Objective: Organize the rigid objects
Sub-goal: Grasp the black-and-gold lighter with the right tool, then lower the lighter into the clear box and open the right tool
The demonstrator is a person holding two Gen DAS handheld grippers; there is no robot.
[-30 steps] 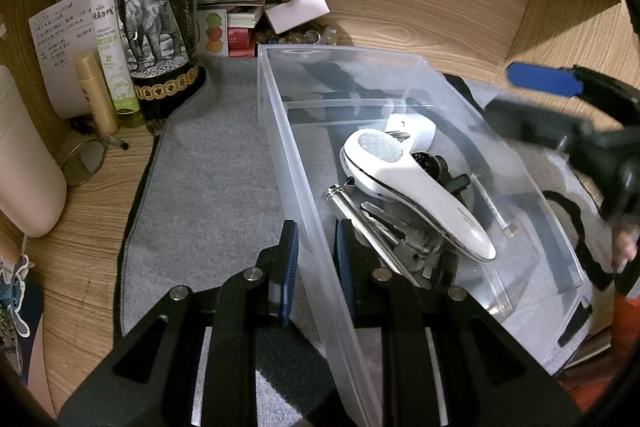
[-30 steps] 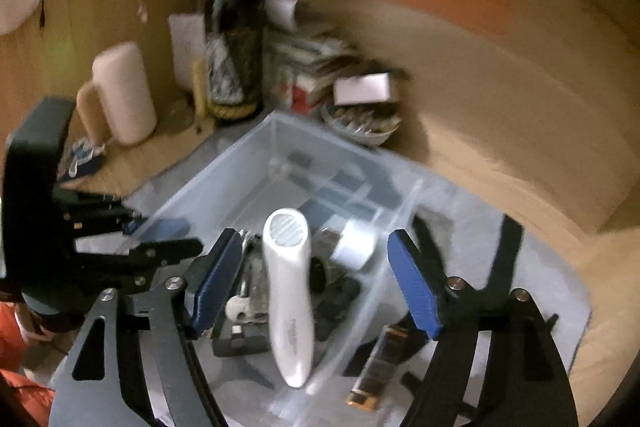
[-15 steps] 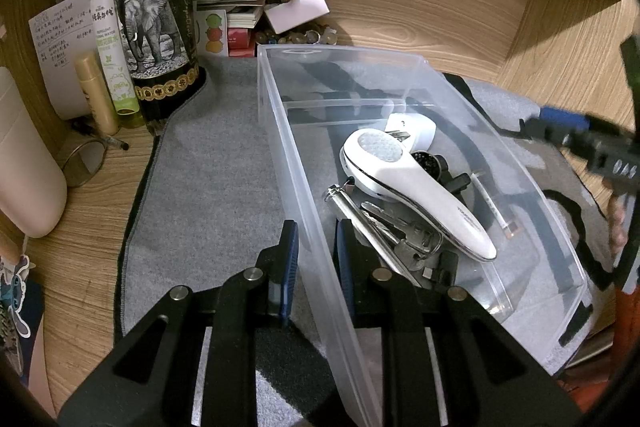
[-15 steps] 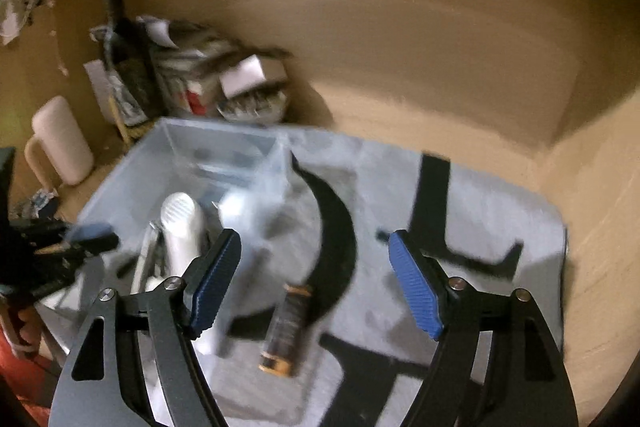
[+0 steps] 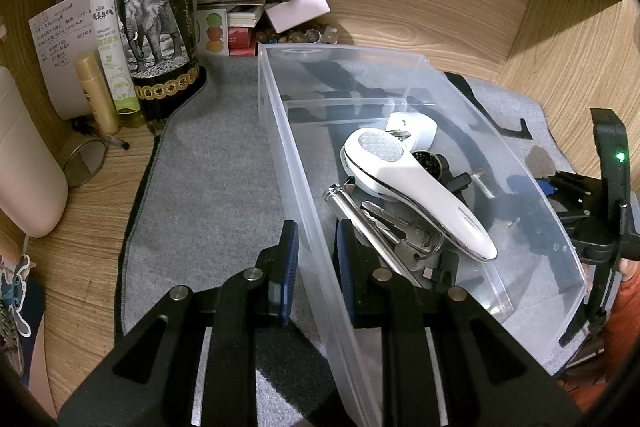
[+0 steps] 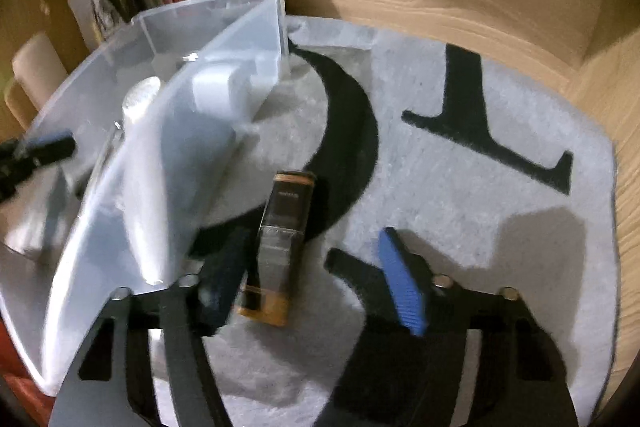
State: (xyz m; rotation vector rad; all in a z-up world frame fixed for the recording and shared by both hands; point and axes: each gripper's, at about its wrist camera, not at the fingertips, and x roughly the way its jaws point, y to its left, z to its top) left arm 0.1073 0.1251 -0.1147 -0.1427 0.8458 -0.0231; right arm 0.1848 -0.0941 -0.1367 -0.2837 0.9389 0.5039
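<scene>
A: Left wrist view first. Left gripper clamped on the near wall of the clear bin, one pad outside, one inside. Just beyond the inner pad: keys, a metal rod and the white handheld device, all already in the bin. Risk here: thin slick plastic slipping out of the pinch, or the bin tilting and its contents sliding.

B: Hard to read in that view?

A: Small dark pieces under the white device, not identifiable. Right gripper seen only through the far wall, blurred; person's hand cut off at the edge.

B: Right wrist view?

A: Right gripper closing, the dark box with orange ends lying on the grey mat between the jaws, hard by the left finger, well short of the right. No pad pressing yet, as far as visible. Risk: off-centre closing, so the blue pad pushing the box sideways against the bin wall, or twisting it out; left finger also close enough to snag that wall.

B: Unclear there?

A: Whole frame smeared. Left finger blurred, contact with the box not decidable. Box label unreadable.
</scene>
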